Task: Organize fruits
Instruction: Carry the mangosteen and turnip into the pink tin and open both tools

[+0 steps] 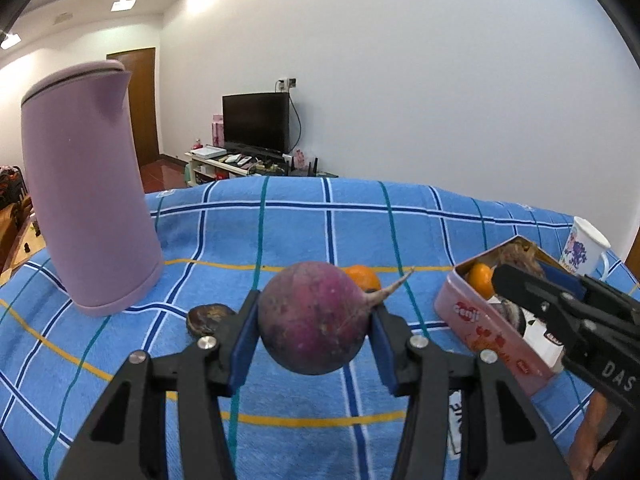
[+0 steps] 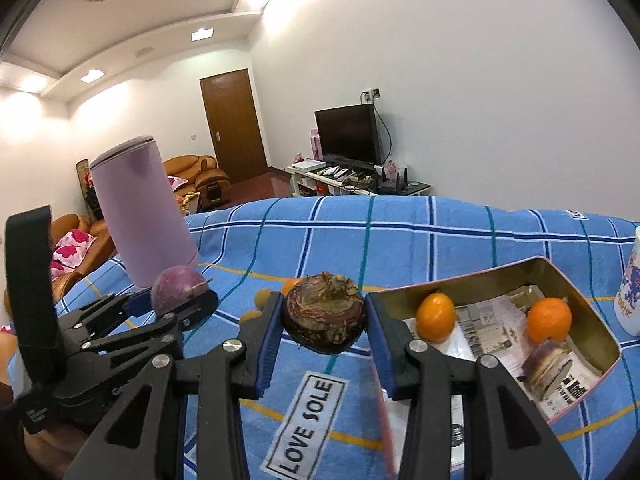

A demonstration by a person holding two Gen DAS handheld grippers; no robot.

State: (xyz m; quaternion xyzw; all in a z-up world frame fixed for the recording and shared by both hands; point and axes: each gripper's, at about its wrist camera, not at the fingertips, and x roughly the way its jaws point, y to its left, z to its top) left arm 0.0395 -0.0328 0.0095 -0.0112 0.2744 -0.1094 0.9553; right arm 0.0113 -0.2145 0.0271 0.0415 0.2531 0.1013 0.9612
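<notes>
My left gripper (image 1: pixel 314 334) is shut on a round purple radish (image 1: pixel 314 318) with a thin root tail, held above the blue plaid cloth; it also shows in the right wrist view (image 2: pixel 180 286). My right gripper (image 2: pixel 324 322) is shut on a brown water chestnut (image 2: pixel 324 312), held just left of the pink tin (image 2: pixel 568 396). The tin holds two orange kumquats (image 2: pixel 435 317) (image 2: pixel 549 320) and a brown chestnut piece (image 2: pixel 546 366) on newspaper. Another brown chestnut (image 1: pixel 210 318) and an orange fruit (image 1: pixel 364 276) lie on the cloth.
A tall lilac kettle (image 1: pixel 88 196) stands at the left on the blue plaid cloth (image 1: pixel 320 232). A white floral mug (image 1: pixel 582 248) stands behind the tin at the right. Small yellowish fruits (image 2: pixel 262 298) lie on the cloth. A "LOVE SOLE" label (image 2: pixel 306 426) is sewn on the cloth.
</notes>
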